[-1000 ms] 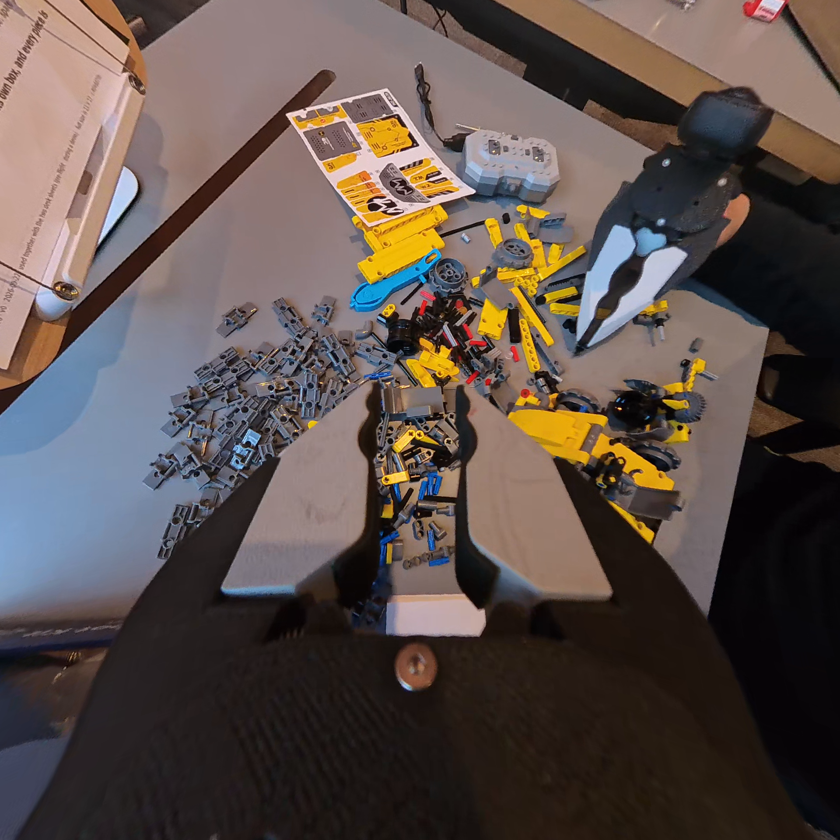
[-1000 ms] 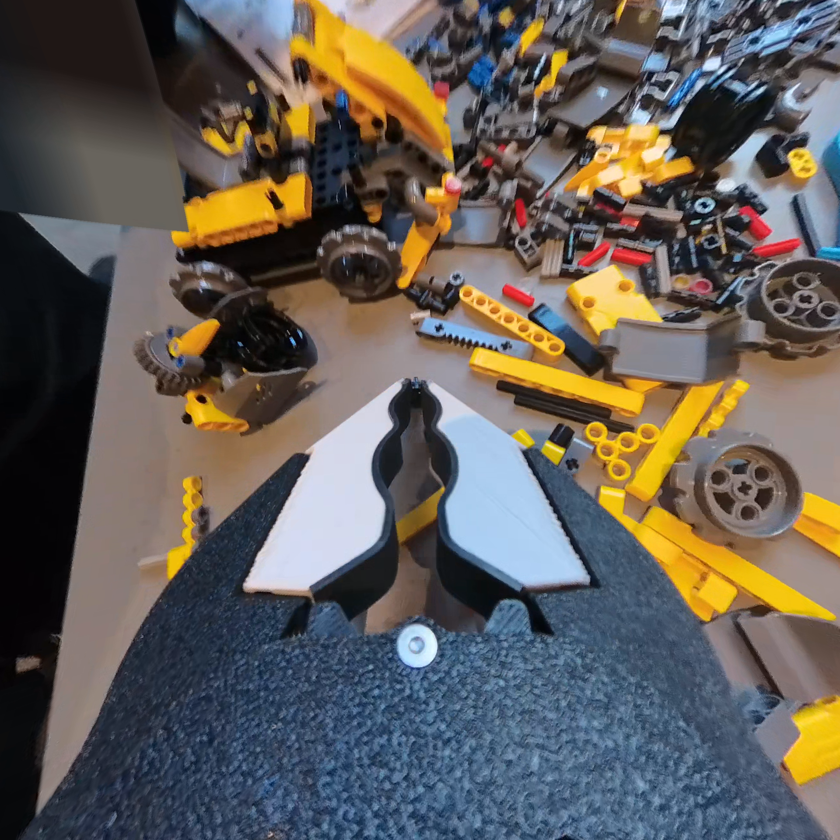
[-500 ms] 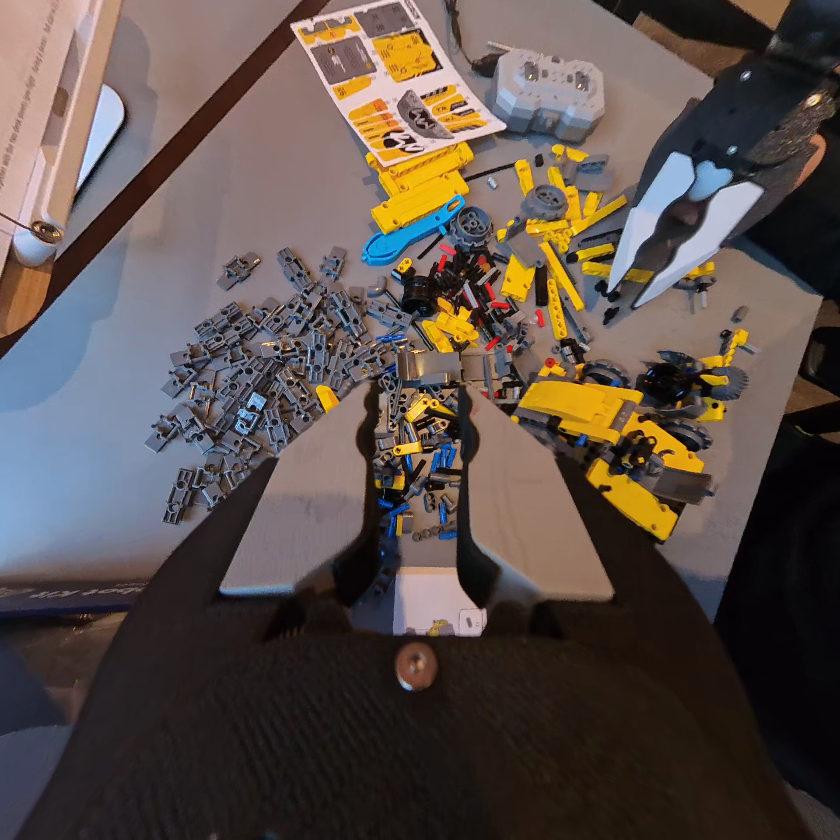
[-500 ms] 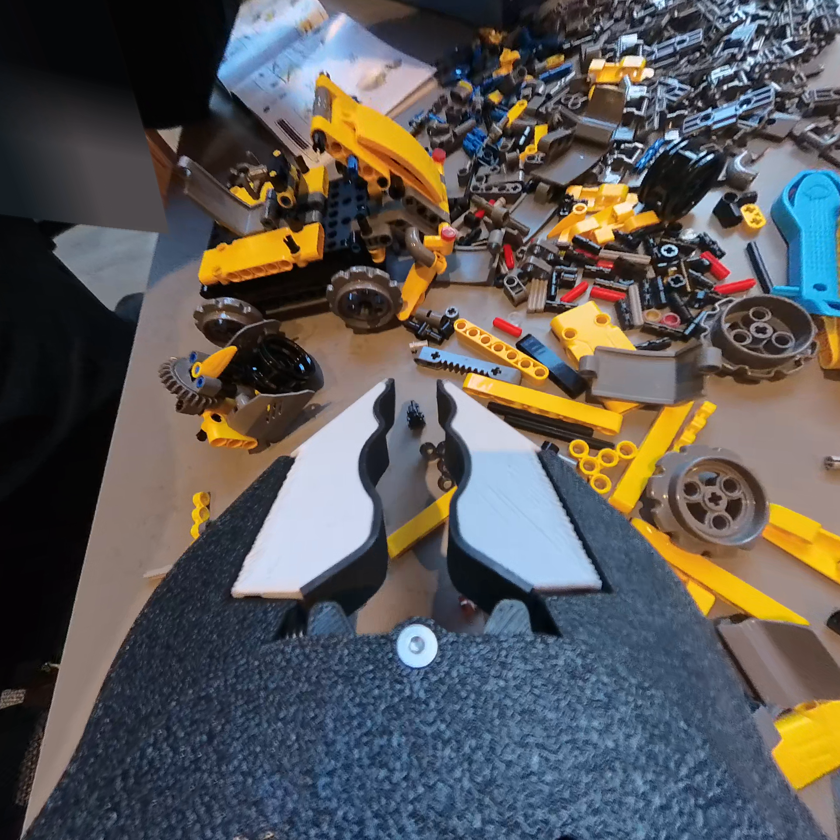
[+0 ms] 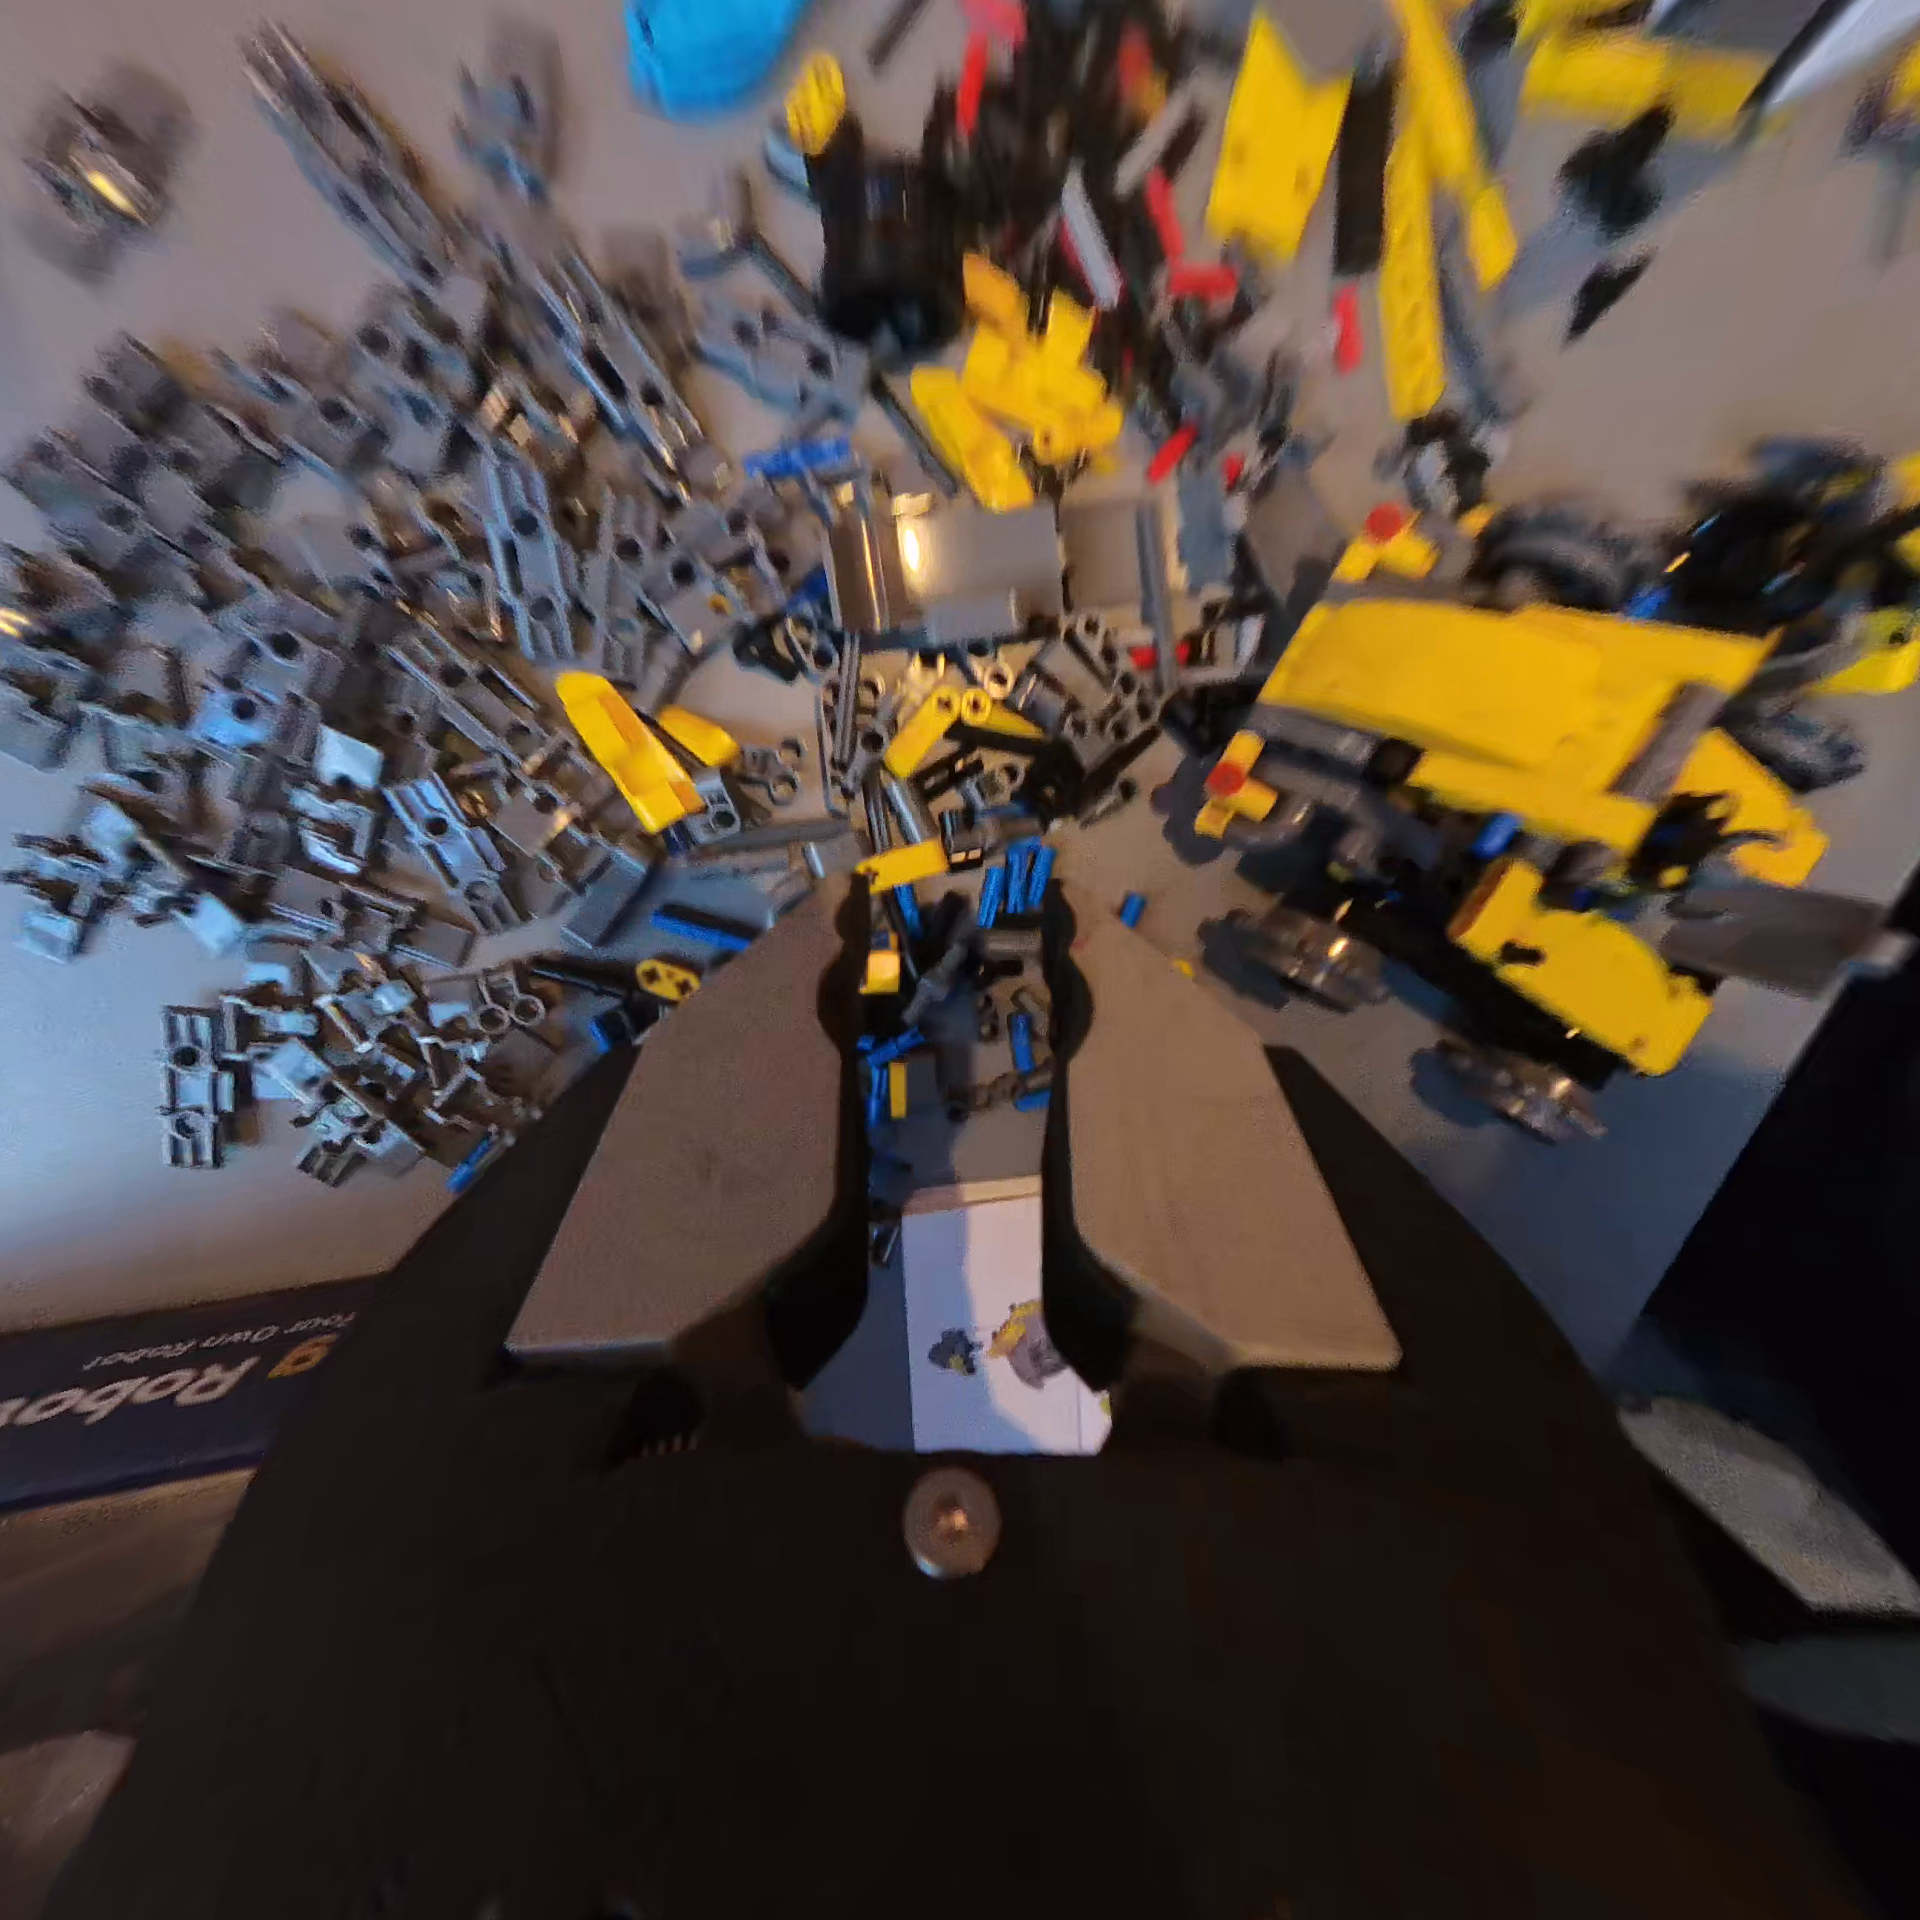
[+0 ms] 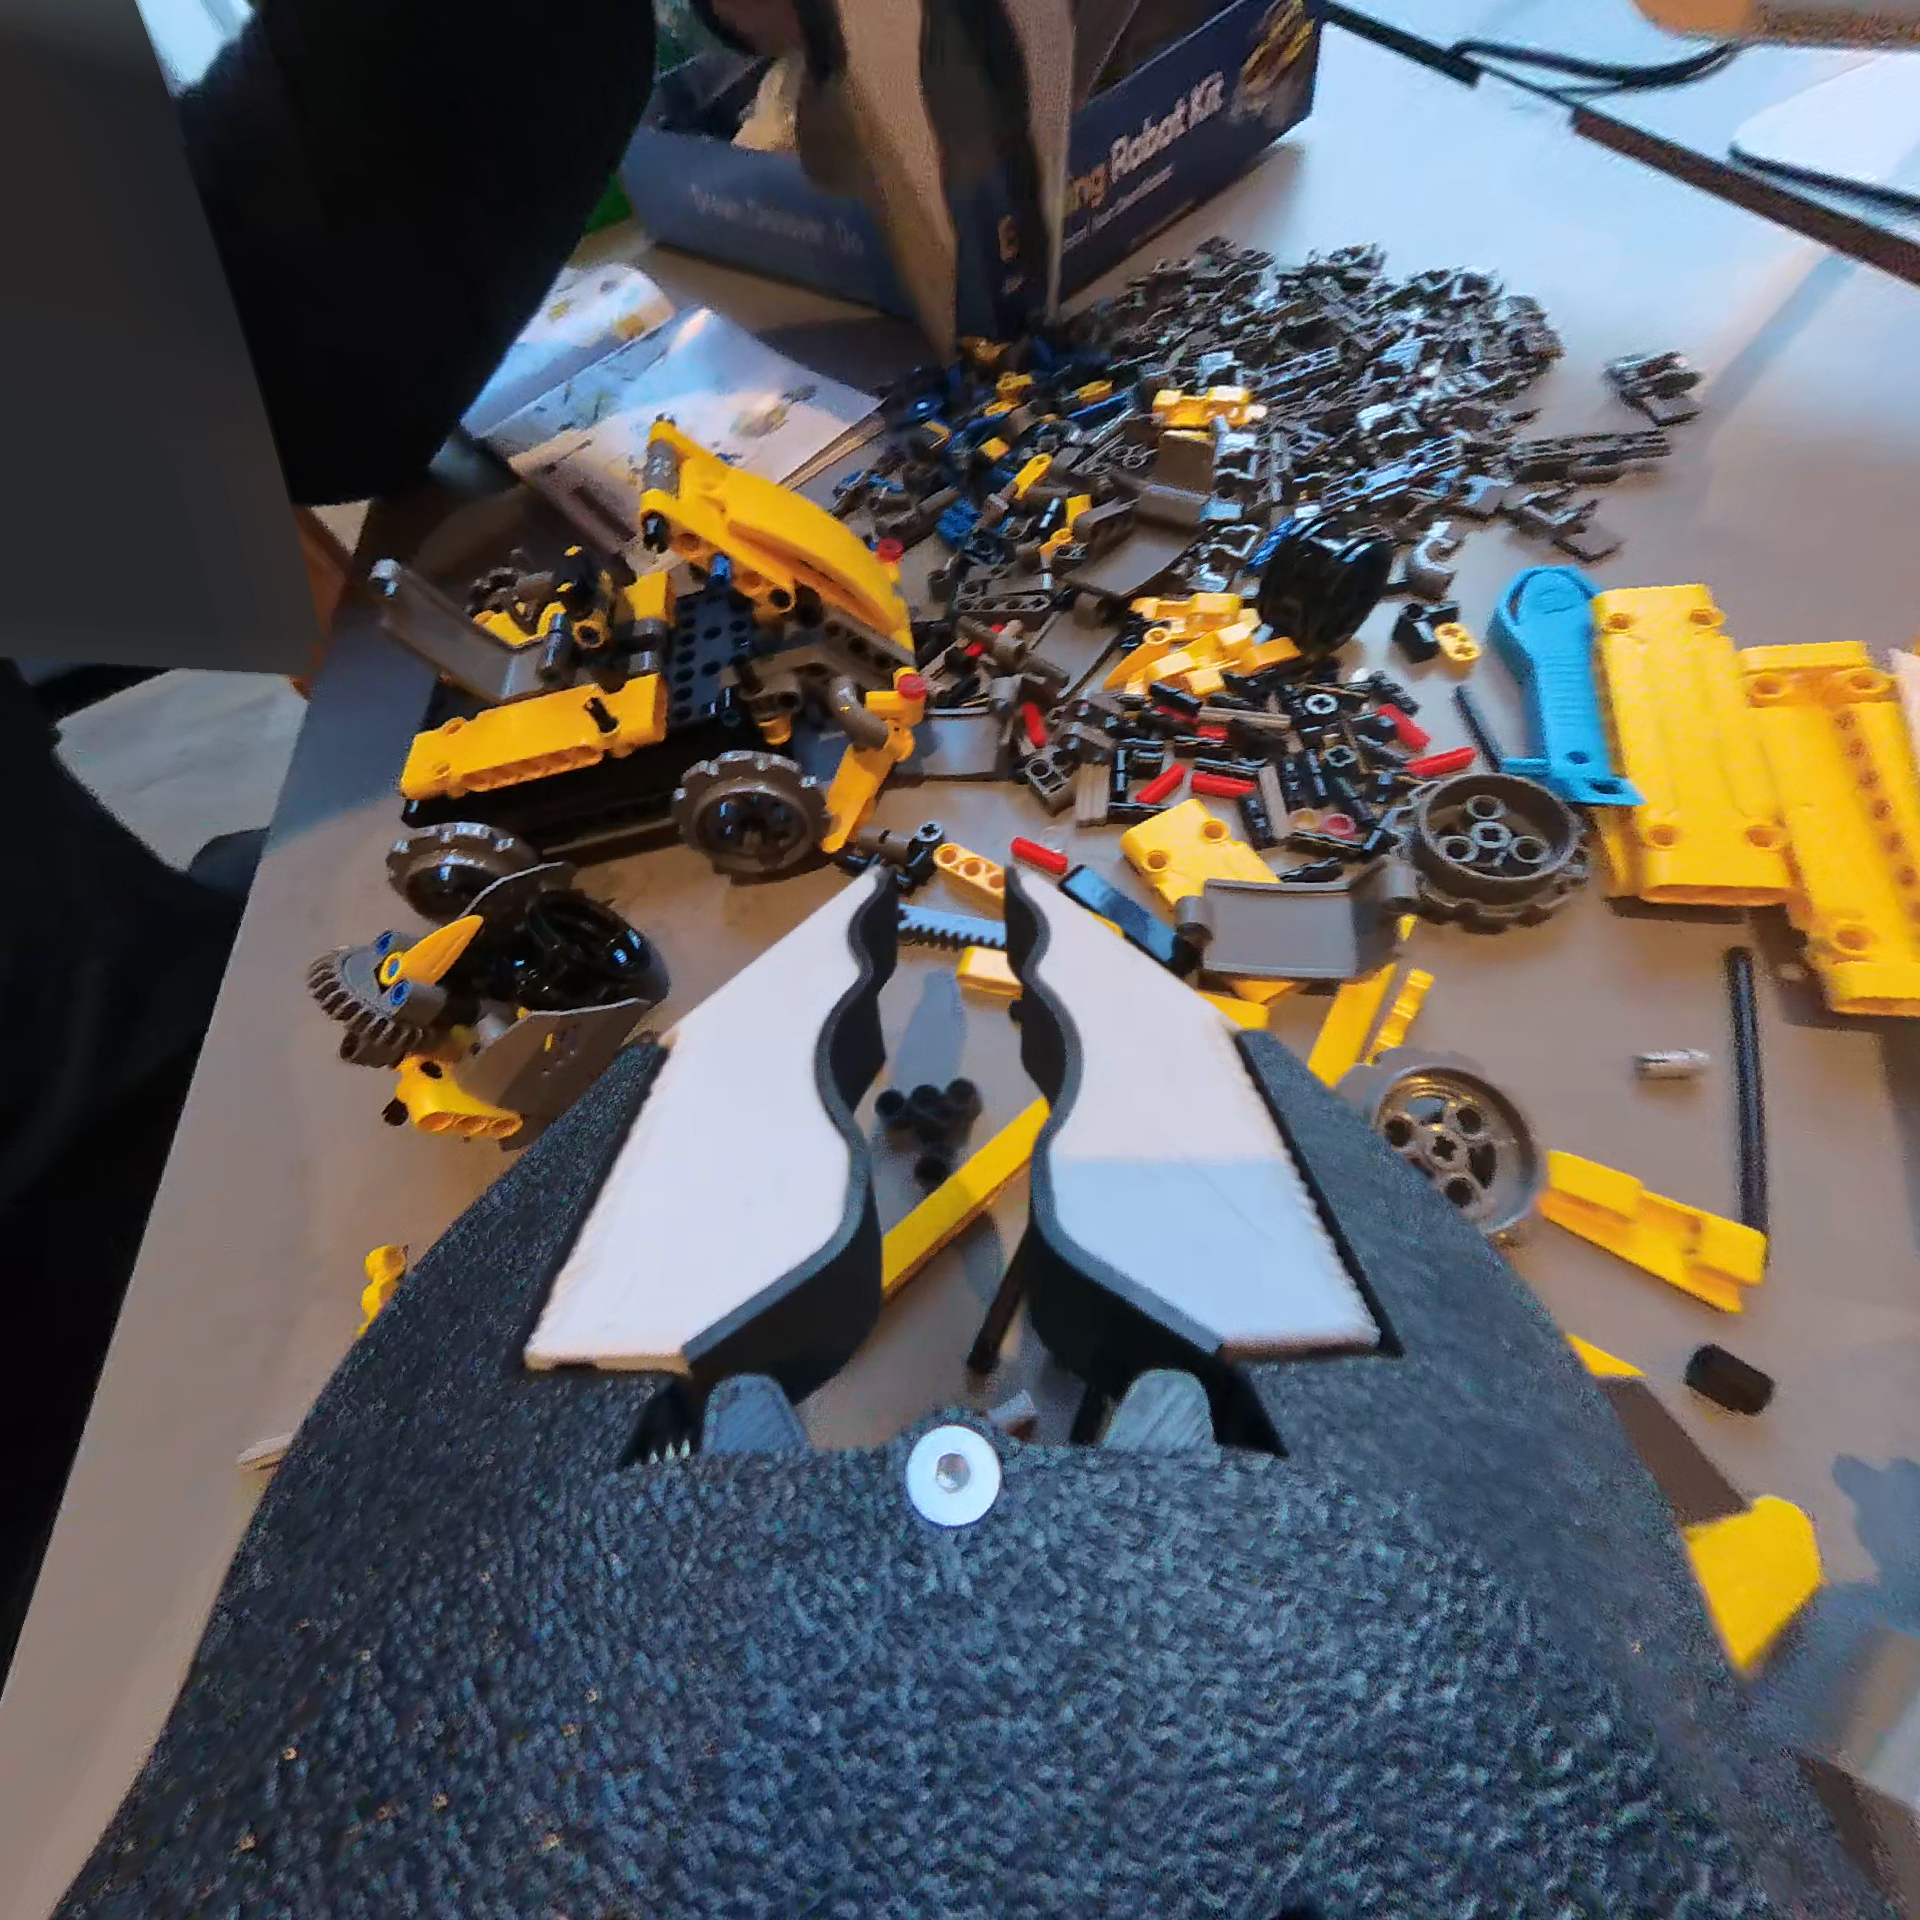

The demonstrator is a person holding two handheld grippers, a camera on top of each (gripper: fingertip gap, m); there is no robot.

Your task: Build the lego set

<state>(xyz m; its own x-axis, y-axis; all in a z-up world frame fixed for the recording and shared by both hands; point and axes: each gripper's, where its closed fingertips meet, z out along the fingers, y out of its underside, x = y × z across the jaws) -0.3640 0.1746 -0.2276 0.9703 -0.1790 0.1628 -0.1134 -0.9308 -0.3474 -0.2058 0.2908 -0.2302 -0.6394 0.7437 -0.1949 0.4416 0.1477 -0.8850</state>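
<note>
My left gripper [image 5: 954,891] is open and empty, low over a heap of small blue, black and yellow pins and connectors [image 5: 956,997]; this view is motion-blurred. In the right wrist view the left gripper [image 6: 935,156] points down into the far end of the pile. My right gripper [image 6: 948,888] is open and empty above the table. A grey toothed rack [image 6: 951,925] lies just under its tips. A small cluster of black connectors [image 6: 928,1107] lies between its fingers. A half-built yellow vehicle [image 6: 675,707] stands to its front left and shows in the left wrist view [image 5: 1507,748].
Several grey track links [image 5: 364,623] spread to the left. A blue tool [image 6: 1548,675], yellow panels [image 6: 1745,769] and two grey wheels [image 6: 1496,847] lie to the right. A gear sub-assembly [image 6: 488,997], a booklet [image 6: 665,395] and a dark blue box [image 6: 1174,135] are also there. My hands' fingertips stand some 20 cm from each other.
My right gripper was shut on a small black part, then opened, left it on the table and pulled back. My left gripper dropped fast toward the small-parts heap.
</note>
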